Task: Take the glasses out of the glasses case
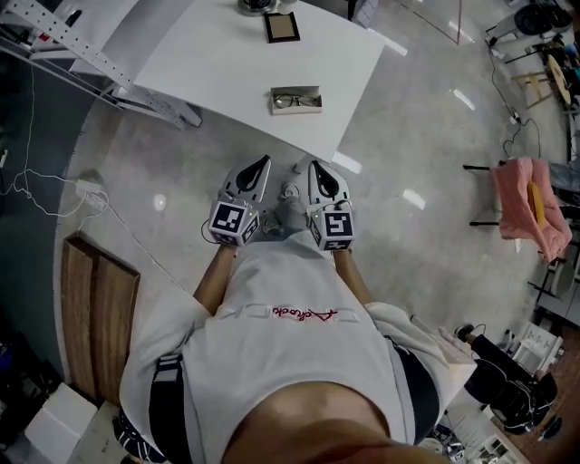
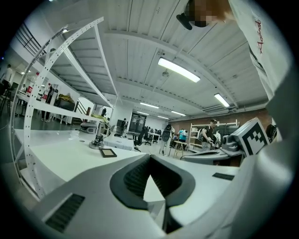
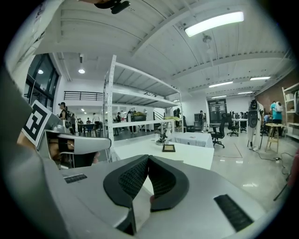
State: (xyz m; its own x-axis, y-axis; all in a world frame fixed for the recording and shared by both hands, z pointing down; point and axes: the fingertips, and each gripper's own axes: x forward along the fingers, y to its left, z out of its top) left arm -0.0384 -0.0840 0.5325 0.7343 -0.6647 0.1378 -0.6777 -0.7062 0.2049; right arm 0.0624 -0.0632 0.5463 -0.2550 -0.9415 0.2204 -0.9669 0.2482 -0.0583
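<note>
An open glasses case lies near the front edge of the white table, and dark-rimmed glasses lie inside it. Both grippers hang close to the person's chest, over the floor and well short of the table. My left gripper is shut with its tips touching and nothing between them, and it looks the same in its own view. My right gripper is shut and empty too. Neither gripper view shows the case.
A small dark picture frame stands further back on the table. A perforated metal rack runs along the left. A wooden bench is at lower left, and a stand draped with pink cloth at right. A cable trails on the floor.
</note>
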